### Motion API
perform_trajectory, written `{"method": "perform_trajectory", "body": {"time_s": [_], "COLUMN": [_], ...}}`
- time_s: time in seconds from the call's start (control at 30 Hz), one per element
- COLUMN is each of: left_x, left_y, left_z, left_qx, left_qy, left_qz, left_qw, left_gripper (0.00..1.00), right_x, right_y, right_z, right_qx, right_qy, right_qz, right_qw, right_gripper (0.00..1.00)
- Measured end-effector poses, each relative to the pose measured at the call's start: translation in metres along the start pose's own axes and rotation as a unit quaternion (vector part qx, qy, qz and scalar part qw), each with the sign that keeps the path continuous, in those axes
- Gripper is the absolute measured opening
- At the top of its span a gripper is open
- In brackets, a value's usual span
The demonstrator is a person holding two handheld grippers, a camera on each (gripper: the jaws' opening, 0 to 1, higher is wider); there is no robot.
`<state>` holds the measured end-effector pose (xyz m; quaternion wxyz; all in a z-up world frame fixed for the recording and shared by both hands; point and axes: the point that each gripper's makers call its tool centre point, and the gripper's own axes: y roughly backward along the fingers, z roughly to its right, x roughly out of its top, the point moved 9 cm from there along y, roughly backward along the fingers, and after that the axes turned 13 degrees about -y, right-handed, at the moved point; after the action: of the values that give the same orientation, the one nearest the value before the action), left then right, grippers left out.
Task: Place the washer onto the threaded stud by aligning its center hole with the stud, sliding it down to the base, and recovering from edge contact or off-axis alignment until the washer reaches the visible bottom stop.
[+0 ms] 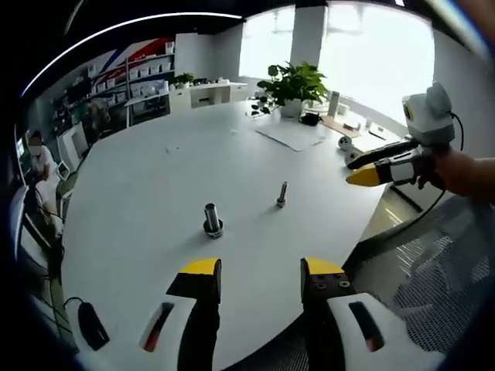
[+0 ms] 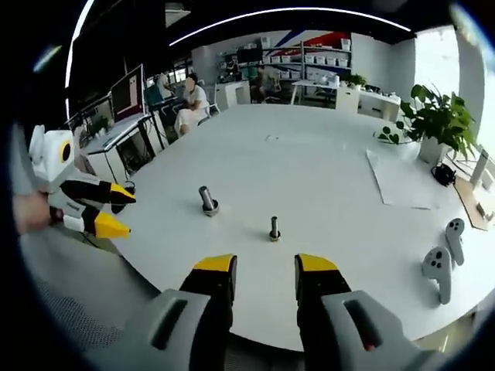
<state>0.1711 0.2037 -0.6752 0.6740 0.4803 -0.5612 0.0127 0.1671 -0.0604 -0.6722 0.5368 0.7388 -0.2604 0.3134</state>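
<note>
Both claws hang at the near edge of the white worktop (image 1: 155,201), each with its yellow-tipped jaws apart and nothing between them. In the left gripper view the left claw (image 1: 259,278) points toward the thicker threaded stud (image 1: 212,219), which stands upright on a dark round base a little ahead of it; a slimmer stud (image 1: 282,194) stands upright just beyond and to the side, well apart from the first. The right claw (image 1: 362,168) comes in from the side, held in a hand (image 1: 456,170) off the worktop's edge. In the right gripper view the right claw (image 2: 265,270) faces the slimmer stud, the thicker stud off to one side. I cannot make out a washer on either stud. Past the studs sit a potted plant (image 1: 294,85) and two pale handheld controllers (image 2: 445,259).
</note>
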Motion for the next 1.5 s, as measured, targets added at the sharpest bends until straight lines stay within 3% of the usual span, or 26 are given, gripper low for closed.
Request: {"method": "perform_trajectory", "body": {"time_s": [0.13,0.33,1.5], "left_x": [0.0008,0.0011,0.0019], "left_y": [0.0025,0.0031,0.0020], "left_z": [-0.0045,-0.0070,-0.0047], "left_qx": [0.013,0.021,0.014], "left_qy": [0.003,0.011,0.013], "left_qz": [0.006,0.010,0.011], "left_qw": [0.9999,0.9997,0.9998], "left_gripper": [0.40,0.39,0.39], "right_x": [-0.0011,-0.0043,-0.0087], "right_y": [-0.0012,-0.0051,-0.0079], "right_z": [0.0028,0.0015,0.0020], "right_qx": [0.001,-0.001,-0.001], "right_qy": [-0.013,0.003,0.016], "right_qz": [0.000,-0.012,-0.028], "right_qw": [0.9999,0.9999,0.9995], "right_gripper": [0.32,0.33,0.33]}}
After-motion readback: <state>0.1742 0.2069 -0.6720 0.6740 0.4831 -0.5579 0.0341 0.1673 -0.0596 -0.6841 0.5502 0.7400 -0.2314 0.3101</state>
